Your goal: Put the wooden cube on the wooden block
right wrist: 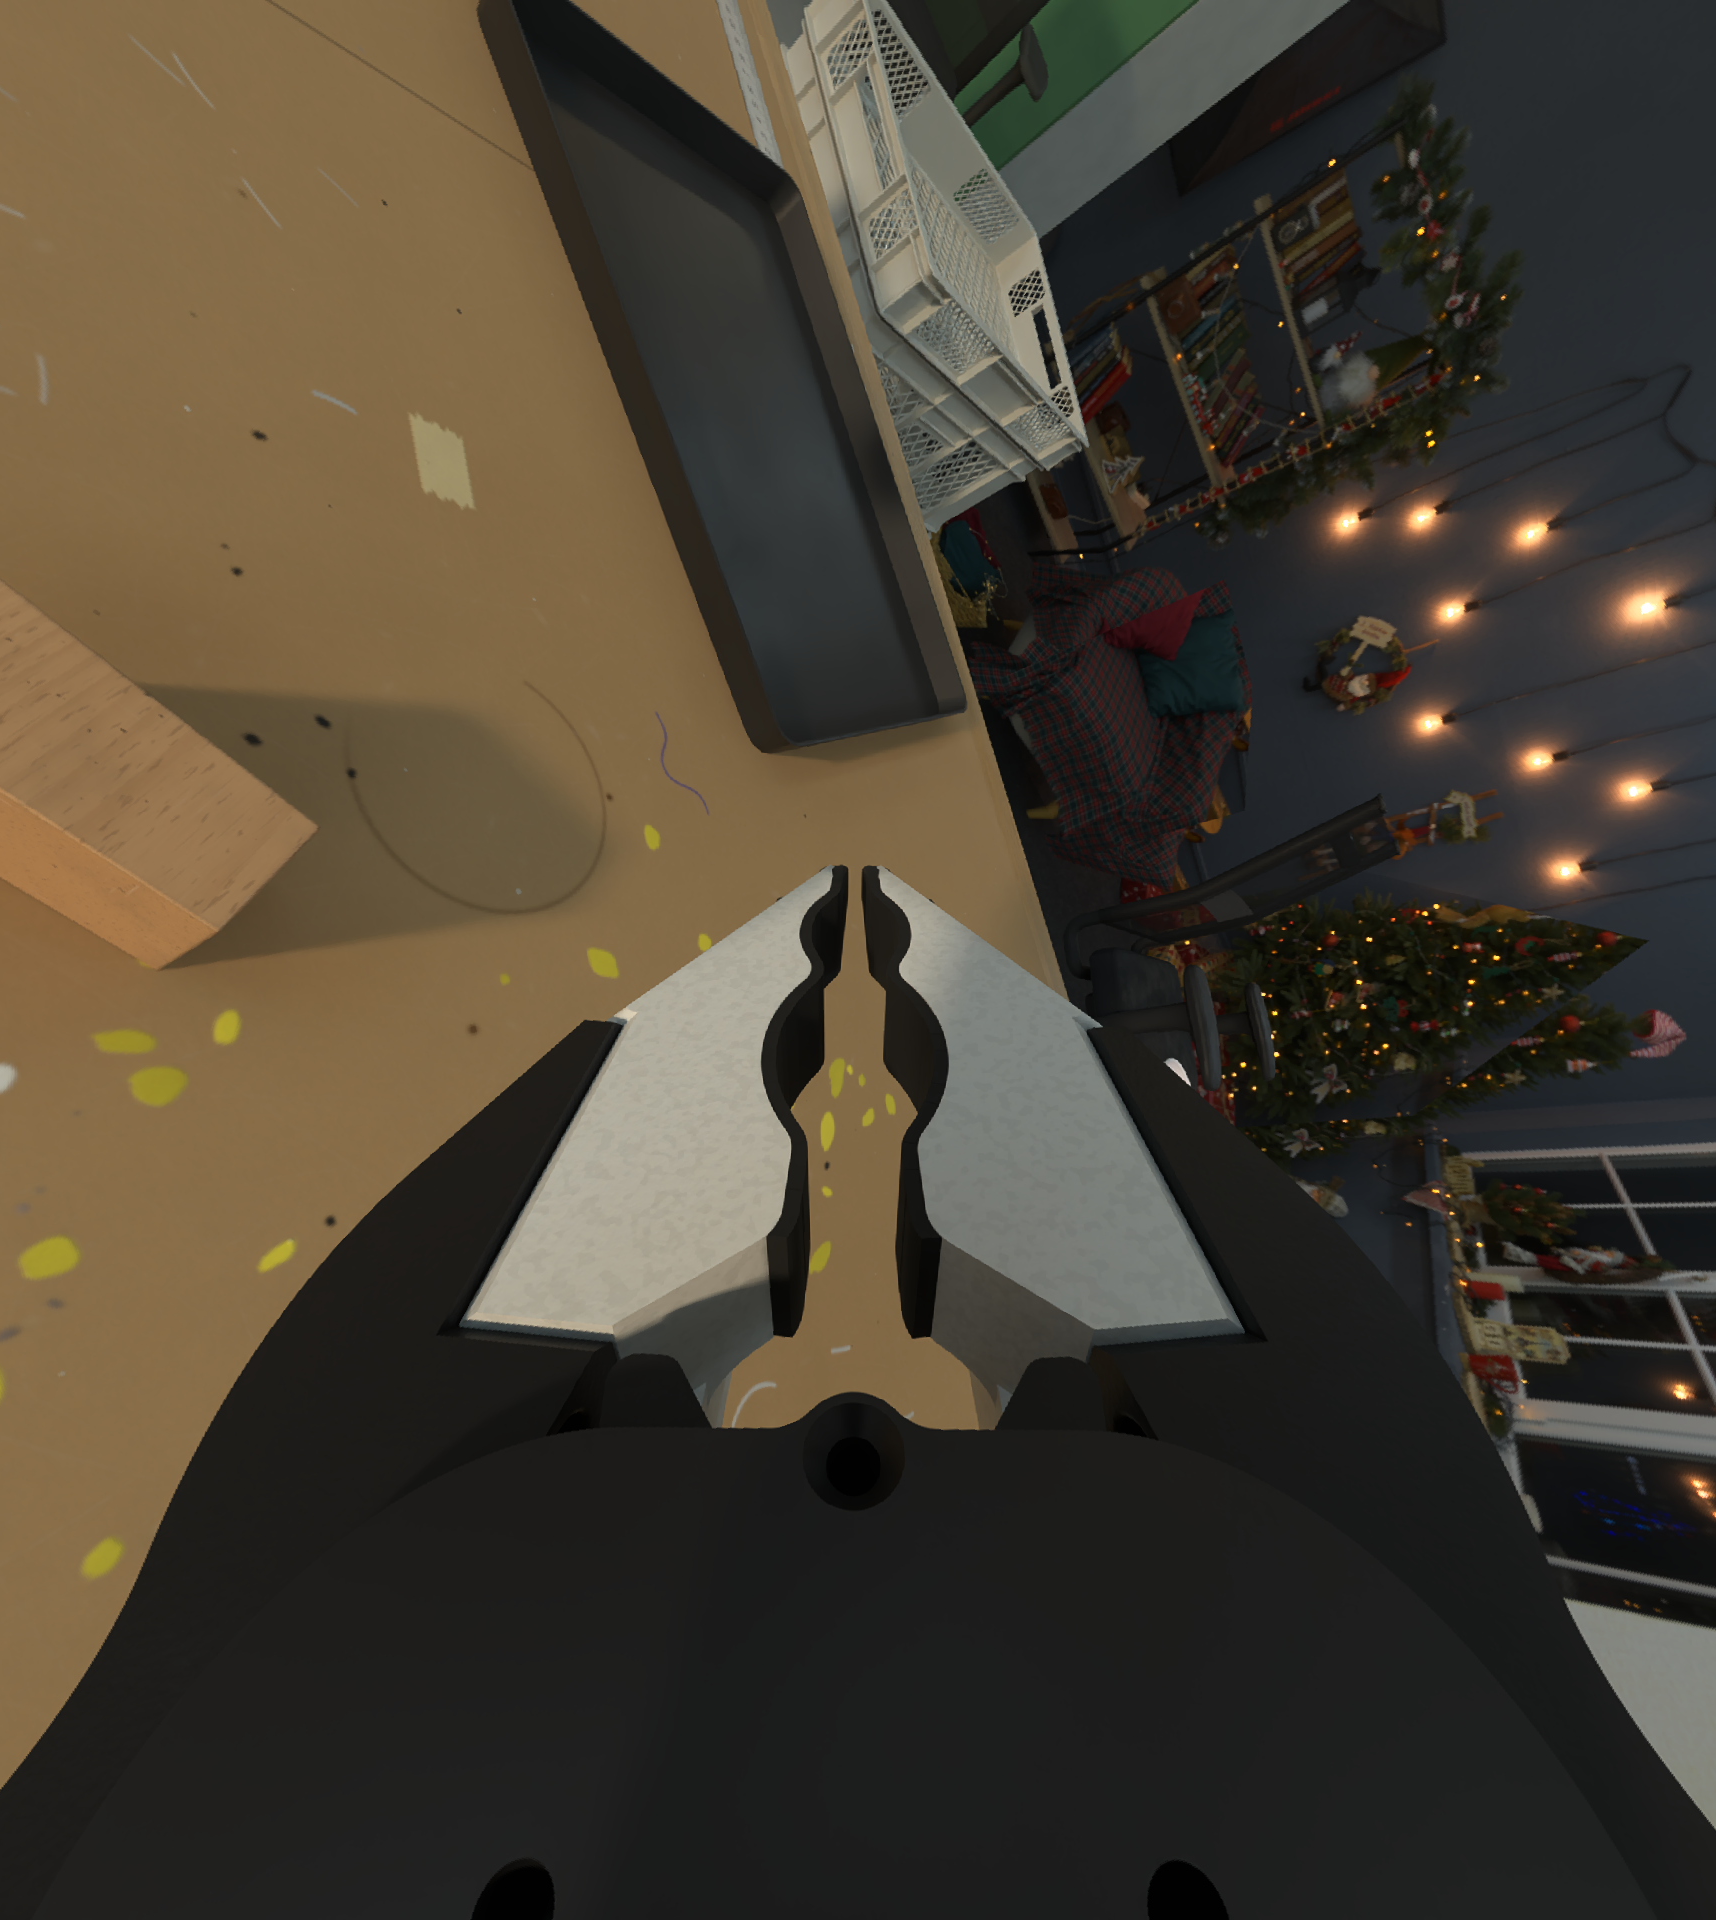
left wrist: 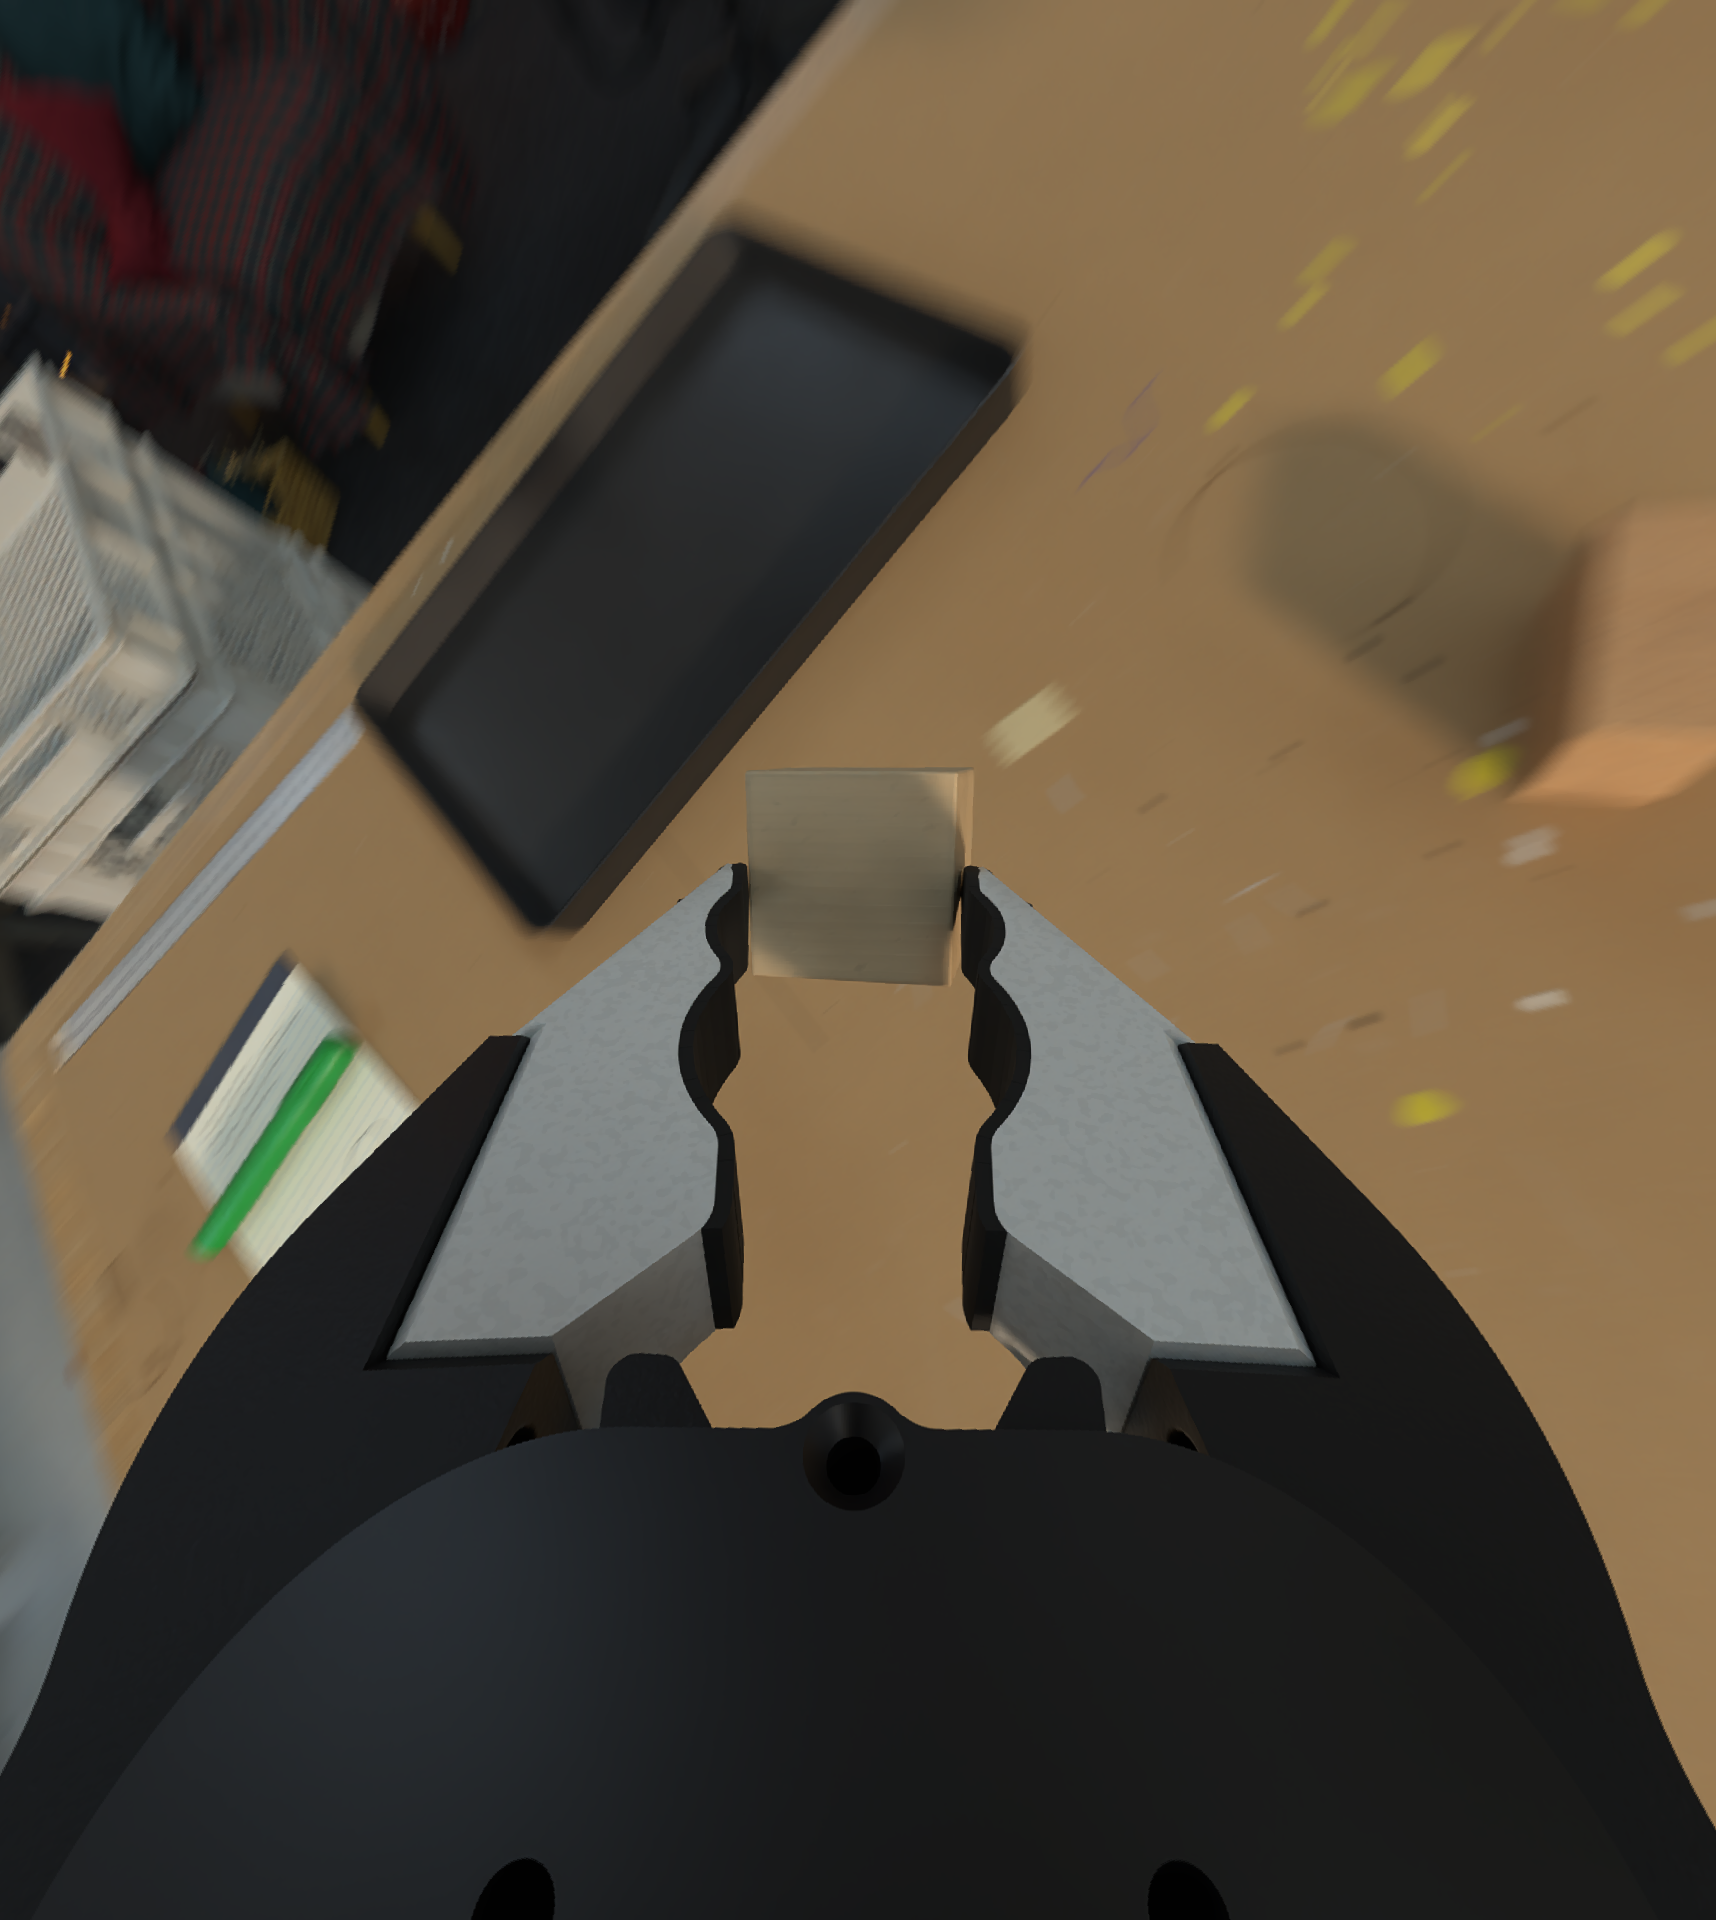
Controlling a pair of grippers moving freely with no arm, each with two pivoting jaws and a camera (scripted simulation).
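Observation:
My left gripper [left wrist: 856, 904] is shut on the pale wooden cube [left wrist: 854, 873], which sits between its fingertips above the brown table. The wooden block [left wrist: 1664, 665] lies blurred on the table at the right of the left wrist view, apart from the cube. In the right wrist view the same block [right wrist: 75, 769] lies flat at the left, with its shadow beside it. My right gripper [right wrist: 855, 883] is shut and empty, above the table near its edge, to the right of the block.
A black tray [left wrist: 719, 561] lies near the table edge, also in the right wrist view [right wrist: 729, 416]. A notepad with a green pen [left wrist: 277, 1122] lies at the left. White crates [right wrist: 947, 260] stand beyond the table edge. The table [right wrist: 210, 312] has paint spots.

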